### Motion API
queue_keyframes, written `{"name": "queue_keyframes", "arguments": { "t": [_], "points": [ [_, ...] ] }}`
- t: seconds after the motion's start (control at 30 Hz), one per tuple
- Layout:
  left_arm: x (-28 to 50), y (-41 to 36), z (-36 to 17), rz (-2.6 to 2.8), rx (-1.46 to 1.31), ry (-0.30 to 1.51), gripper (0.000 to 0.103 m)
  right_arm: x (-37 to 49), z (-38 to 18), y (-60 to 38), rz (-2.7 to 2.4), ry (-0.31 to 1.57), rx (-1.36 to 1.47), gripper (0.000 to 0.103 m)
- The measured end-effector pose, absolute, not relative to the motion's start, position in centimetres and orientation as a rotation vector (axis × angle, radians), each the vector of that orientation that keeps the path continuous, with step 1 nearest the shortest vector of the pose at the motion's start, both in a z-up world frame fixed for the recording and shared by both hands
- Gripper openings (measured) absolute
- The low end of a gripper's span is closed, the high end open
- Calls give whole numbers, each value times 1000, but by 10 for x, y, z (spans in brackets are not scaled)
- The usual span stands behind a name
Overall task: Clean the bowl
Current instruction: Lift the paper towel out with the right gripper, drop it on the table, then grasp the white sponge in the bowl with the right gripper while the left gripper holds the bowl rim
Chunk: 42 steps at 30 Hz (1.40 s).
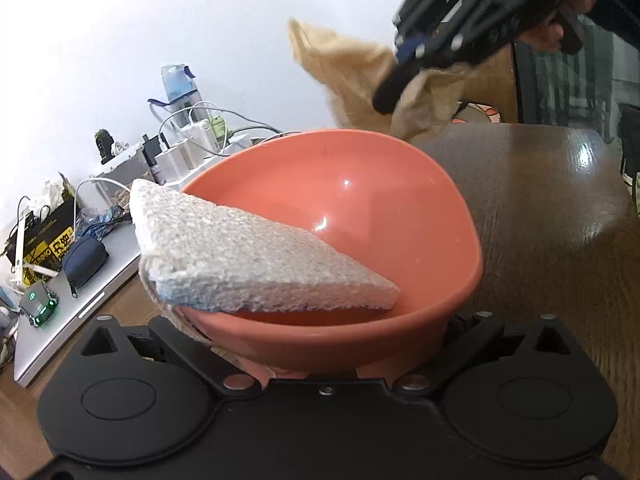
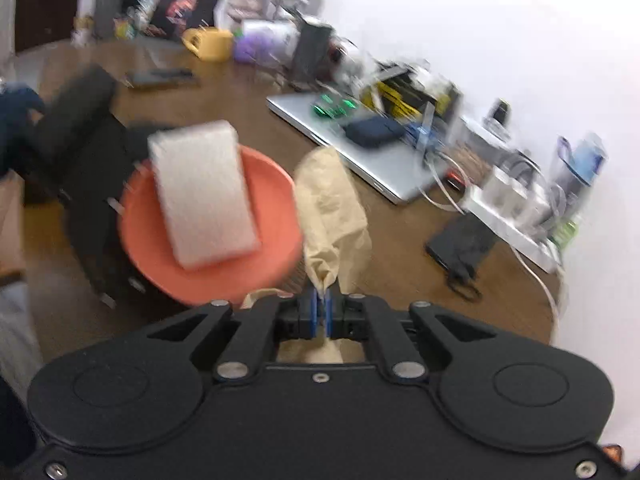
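dark wooden table [image 1: 560,216] under a plain white wall, with clutter along the far edge. nearest the left wrist camera, the left gripper [image 1: 320,364] has its jaws drawn in on the near rim of the salmon bowl [image 1: 360,216], which it holds tilted above the table. a pale sponge [image 1: 248,256] lies across the bowl, one end leaning on the rim. beyond it the right gripper [image 2: 322,312] has its blue pads pinched tight on a beige cloth [image 2: 332,208], which hangs just past the bowl's far rim and does not touch it. judging by this, the wiping step is about to begin: the next move calls for bringing the cloth down into the bowl, while the loose sponge may get in the way. farther back sit a silver laptop [image 2: 360,160] and a yellow mug [image 2: 212,44].
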<state>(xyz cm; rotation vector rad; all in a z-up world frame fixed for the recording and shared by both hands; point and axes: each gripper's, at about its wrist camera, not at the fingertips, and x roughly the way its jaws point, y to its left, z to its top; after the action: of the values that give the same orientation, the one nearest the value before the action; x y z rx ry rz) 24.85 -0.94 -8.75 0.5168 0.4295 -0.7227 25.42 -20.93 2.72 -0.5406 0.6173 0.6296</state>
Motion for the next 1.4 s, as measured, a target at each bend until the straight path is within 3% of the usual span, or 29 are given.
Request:
{"name": "queue_keyframes", "arguments": {
  "t": [0.17, 0.23, 0.3, 0.37, 0.4, 0.43, 0.8, 1.07, 1.4],
  "points": [
    [250, -6, -87, -655, 475, 467, 100, 291, -10, -223, 509, 678, -552, 6],
    [251, -5, -87, -630, 459, 481, 100, 296, -14, -226, 524, 692, -525, 24],
    [251, -4, -86, -624, 457, 483, 100, 300, -18, -229, 540, 707, -497, 30],
    [253, -2, -84, -624, 450, 489, 100, 304, -23, -232, 556, 721, -469, 51],
    [254, -2, -84, -626, 444, 494, 100, 306, -25, -233, 563, 728, -456, 70],
    [255, -1, -83, -629, 437, 500, 100, 305, -23, -235, 567, 724, -450, 75],
    [260, 2, -79, -640, 415, 521, 101, 259, 65, -197, 732, 438, -545, 81],
    [252, -5, -80, -614, 463, 481, 101, 242, 36, -94, 932, 333, -748, 81],
    [244, -10, -81, -623, 473, 471, 101, 275, 37, -82, 1150, 392, -698, 82]
  ]
}}
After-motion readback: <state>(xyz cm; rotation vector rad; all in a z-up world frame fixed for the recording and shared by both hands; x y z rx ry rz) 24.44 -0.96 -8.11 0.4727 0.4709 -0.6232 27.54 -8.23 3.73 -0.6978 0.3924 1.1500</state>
